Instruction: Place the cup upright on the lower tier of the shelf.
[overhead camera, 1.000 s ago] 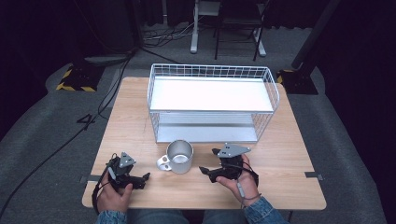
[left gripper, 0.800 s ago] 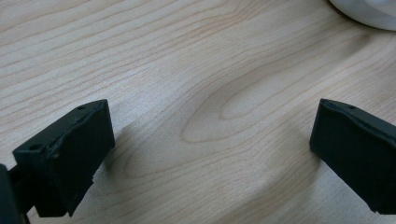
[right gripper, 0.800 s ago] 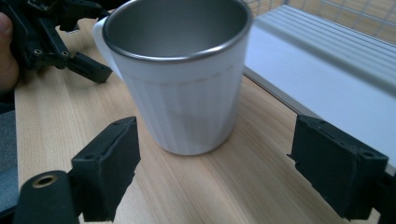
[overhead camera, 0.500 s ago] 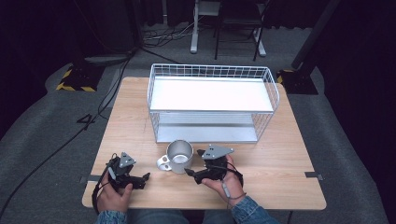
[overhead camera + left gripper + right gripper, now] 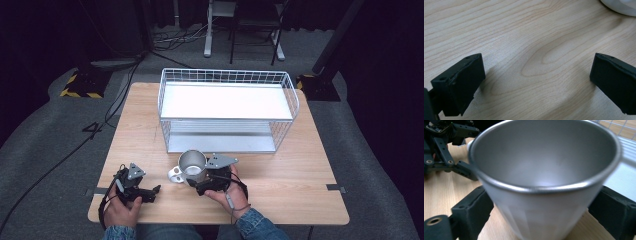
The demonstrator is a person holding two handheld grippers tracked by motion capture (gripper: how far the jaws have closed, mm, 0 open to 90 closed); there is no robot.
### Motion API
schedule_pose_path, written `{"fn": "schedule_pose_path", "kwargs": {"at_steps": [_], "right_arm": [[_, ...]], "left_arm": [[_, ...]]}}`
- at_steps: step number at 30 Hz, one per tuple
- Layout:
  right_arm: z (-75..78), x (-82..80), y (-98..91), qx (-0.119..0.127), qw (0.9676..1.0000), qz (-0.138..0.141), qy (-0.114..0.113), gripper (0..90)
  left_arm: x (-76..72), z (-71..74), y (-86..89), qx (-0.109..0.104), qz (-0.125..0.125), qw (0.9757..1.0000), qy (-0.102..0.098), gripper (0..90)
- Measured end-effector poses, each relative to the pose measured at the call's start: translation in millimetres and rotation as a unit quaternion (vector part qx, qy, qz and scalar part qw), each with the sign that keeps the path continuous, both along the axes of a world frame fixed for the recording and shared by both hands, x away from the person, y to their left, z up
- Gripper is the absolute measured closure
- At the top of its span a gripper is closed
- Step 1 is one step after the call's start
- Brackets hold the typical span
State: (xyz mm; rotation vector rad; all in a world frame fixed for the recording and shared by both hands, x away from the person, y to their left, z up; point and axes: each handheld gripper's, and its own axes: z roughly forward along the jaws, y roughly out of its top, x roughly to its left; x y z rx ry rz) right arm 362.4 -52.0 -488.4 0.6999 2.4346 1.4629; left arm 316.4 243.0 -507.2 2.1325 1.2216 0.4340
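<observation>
High view: a metal cup [image 5: 192, 165] stands upright on the wood table [image 5: 300, 170], mouth up, just in front of the white wire basket [image 5: 227, 107]. A small white loop, prob. its handle, sticks out on the cup's left side. The right gripper [image 5: 200, 186] is right at the cup, on its near-right side, w/ a hand behind it. The left gripper [image 5: 150, 192] is off to the cup's left, apart from it, down near the table edge. So the right one is much nearer the cup.

Left gripper view: both black jaws stand wide apart w/ bare wood between them. Nothing held. A bit of white, rounded thing peeks in at the top right corner, prob. part of the cup, but can't tell for sure.

Right gripper view: the cup [image 5: 544, 177] is very big here, sitting between the two black jaws, one on each side of its body. Jaws are spread round the cup; can't tell if they press on it yet. Cup's long axis goes straight up, across the jaws' closing line, so I think a squeeze would catch its sides. The left gripper [image 5: 441, 147] shows behind the cup, top left.
</observation>
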Motion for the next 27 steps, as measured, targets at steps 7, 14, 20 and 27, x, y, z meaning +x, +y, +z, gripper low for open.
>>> {"fn": "schedule_pose_path", "kwargs": {"at_steps": [7, 14, 20, 27], "right_arm": [[-8.5, 4.9, 9.4, 0.01, 0.9999, -0.006, 0.001, 5.9], [-12.4, 4.4, 9.5, 0.016, 0.9998, -0.005, -0.007, 7.1], [-12.3, 3.2, 9.5, 0.013, 0.9998, -0.006, -0.017, 8.0], [-10.3, 2.8, 9.9, 0.007, 0.9997, -0.008, -0.023, 8.2]], "left_arm": [[0.2, 0.1, 0.2, 0.001, -0.001, 1.0, 0.0, 0.2], [0.0, 0.0, 0.0, 0.0, 0.0, 1.0, 0.0, 0.2], [0.1, 0.0, 0.1, 0.001, -0.001, 1.0, 0.0, 0.2], [0.2, 0.1, 0.1, 0.001, -0.001, 1.0, 0.0, 0.2]]}}
